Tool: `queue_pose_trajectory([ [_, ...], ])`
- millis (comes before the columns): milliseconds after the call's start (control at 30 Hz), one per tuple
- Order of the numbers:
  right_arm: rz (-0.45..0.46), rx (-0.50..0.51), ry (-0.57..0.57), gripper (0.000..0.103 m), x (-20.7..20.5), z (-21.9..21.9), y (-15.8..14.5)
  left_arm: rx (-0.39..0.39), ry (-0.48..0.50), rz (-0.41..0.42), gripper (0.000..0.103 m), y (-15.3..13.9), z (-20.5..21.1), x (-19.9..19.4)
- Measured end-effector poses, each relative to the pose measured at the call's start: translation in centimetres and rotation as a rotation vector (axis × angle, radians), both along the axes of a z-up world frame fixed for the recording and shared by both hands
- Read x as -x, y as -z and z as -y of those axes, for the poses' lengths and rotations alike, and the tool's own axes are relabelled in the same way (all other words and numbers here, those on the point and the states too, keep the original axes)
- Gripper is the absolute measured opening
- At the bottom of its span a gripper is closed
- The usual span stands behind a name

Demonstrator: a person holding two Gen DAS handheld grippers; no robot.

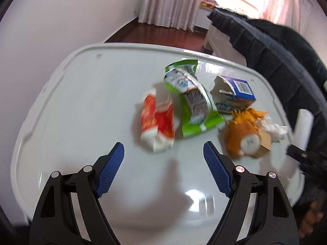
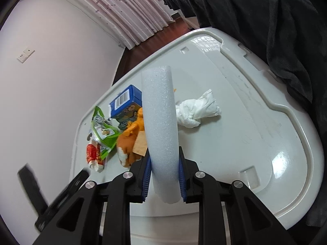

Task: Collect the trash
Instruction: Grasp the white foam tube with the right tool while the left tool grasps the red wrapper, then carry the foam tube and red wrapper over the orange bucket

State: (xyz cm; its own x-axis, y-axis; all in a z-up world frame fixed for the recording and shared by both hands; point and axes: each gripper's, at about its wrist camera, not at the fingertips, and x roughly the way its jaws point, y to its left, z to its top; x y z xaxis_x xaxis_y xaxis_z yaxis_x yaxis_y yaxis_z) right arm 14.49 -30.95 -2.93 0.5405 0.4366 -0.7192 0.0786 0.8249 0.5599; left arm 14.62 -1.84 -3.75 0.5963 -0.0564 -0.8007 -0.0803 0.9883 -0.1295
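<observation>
- Right gripper (image 2: 164, 175) clamped on a white foam tube (image 2: 160, 122); the tube stands up between the blue pads, lifted clear of the tabletop (image 2: 255, 122).
- Left gripper (image 1: 163, 169) wide open, nothing between its fingers, hovering over bare tabletop near the front edge.
- Trash pile sits just past the left gripper, mid-tabletop toward the right edge: red wrapper (image 1: 157, 122) nearest, green pouch (image 1: 194, 104) touching it on the right, blue box (image 1: 235, 96) behind toward the far edge.
- Orange plush (image 1: 243, 136) just right of the pouch, with a brown card (image 1: 264, 140) against it; white tissue (image 1: 273, 128) beside those, nearest the right edge.
- In the right wrist view the tube hides part of the plush and the box; tissue lies alone to the tube's right.
- Left wrist view is motion-blurred; print on the wrappers unreadable. Right gripper shows there only as a dark smear at the right edge.
- Tabletop's near edge is cut off by the gripper bodies in both views.
- Dark cloth (image 2: 265, 20) drapes over the far right corner.
- Count: 1 tube, 1 wrapper, 1 pouch, 1 box, 1 plush, 1 card, 1 tissue, 2 grippers.
</observation>
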Motion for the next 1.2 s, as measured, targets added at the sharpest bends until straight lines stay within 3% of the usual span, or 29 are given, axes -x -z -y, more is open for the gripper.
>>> queue_pose_trajectory([
  [100,0.001,-0.009,0.000,0.024,0.0,0.1,-0.1,-0.048,0.024,0.002,0.078,0.4,0.3,-2.1],
  [367,0.000,-0.006,-0.009,0.024,-0.3,-0.1,0.1,-0.080,0.009,-0.026,0.078,1.7,-0.4,-5.5],
  [500,-0.011,-0.006,-0.003,0.024,-0.4,0.0,0.4,-0.120,-0.005,-0.088,0.078,3.6,-0.6,-6.5],
  [567,-0.013,-0.004,-0.002,0.024,-0.5,-0.1,0.4,-0.133,-0.021,-0.069,0.078,3.9,-0.8,-6.3],
  [600,-0.013,-0.003,-0.004,0.024,-0.6,-0.2,0.4,-0.135,-0.022,-0.067,0.077,3.8,-0.8,-6.2],
  [633,-0.012,0.000,-0.006,0.024,-0.6,-0.3,0.4,-0.145,-0.027,-0.067,0.067,3.9,-0.8,-6.2],
  [667,-0.012,0.005,-0.009,0.024,-0.6,-0.4,0.4,-0.166,-0.040,-0.059,0.055,3.8,-0.9,-6.1],
  [700,-0.012,0.007,-0.012,0.024,-0.6,-0.5,0.4,-0.181,-0.040,-0.052,0.035,3.7,-0.9,-6.0],
  [867,-0.017,0.010,-0.010,0.024,-0.7,-0.6,0.5,-0.072,-0.043,-0.026,0.032,3.1,-2.6,-4.8],
  [1000,-0.013,0.009,-0.026,0.024,-0.7,-0.9,0.4,-0.090,-0.033,-0.013,0.032,2.1,-2.4,-2.6],
  [1200,0.041,0.060,-0.087,0.024,0.5,-2.1,-0.7,-0.054,0.004,0.022,0.032,-1.7,-1.1,2.2],
])
